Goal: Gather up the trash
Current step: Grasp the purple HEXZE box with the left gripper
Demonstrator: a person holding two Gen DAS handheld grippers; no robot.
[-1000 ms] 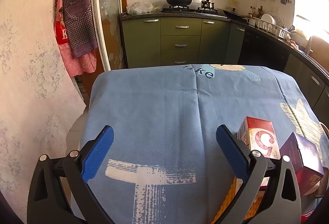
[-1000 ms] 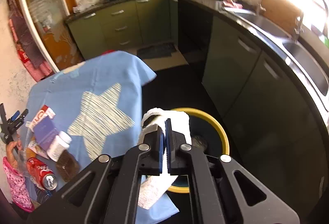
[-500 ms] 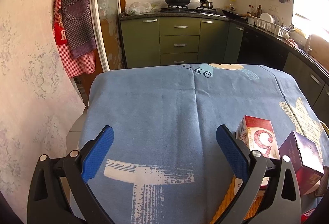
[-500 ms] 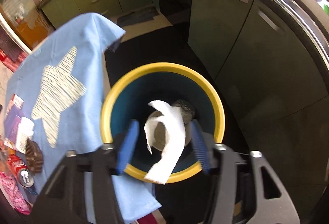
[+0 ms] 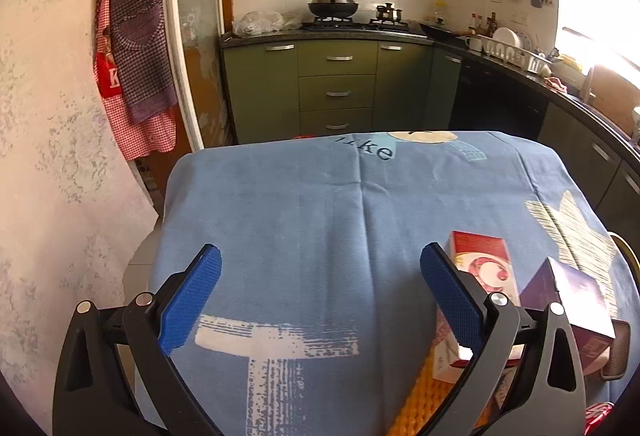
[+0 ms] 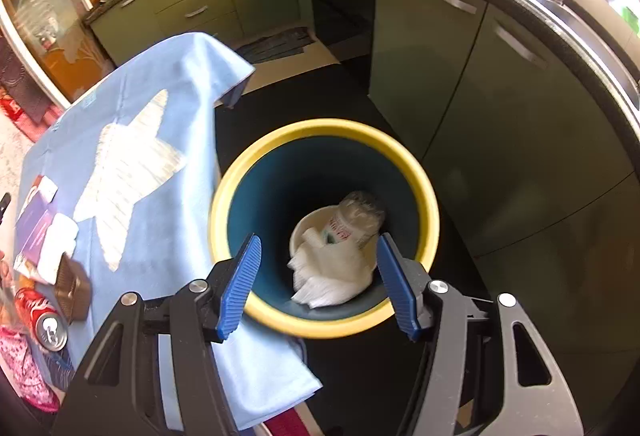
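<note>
Right gripper: jaws spread, empty, above yellow-rimmed bin containing tissue. Left gripper: jaws spread wide, empty, over tablecloth.

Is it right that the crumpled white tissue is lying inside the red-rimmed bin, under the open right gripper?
Not quite: the bin's rim is yellow, not red, as the right wrist view shows. The crumpled white tissue does lie inside it, under the open right gripper.

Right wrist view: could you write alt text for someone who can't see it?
The open right gripper hangs empty over a yellow-rimmed bin on the floor, where a crumpled white tissue lies on a plastic bottle. Left of the bin, a blue tablecloth holds a red soda can and small boxes.
</note>
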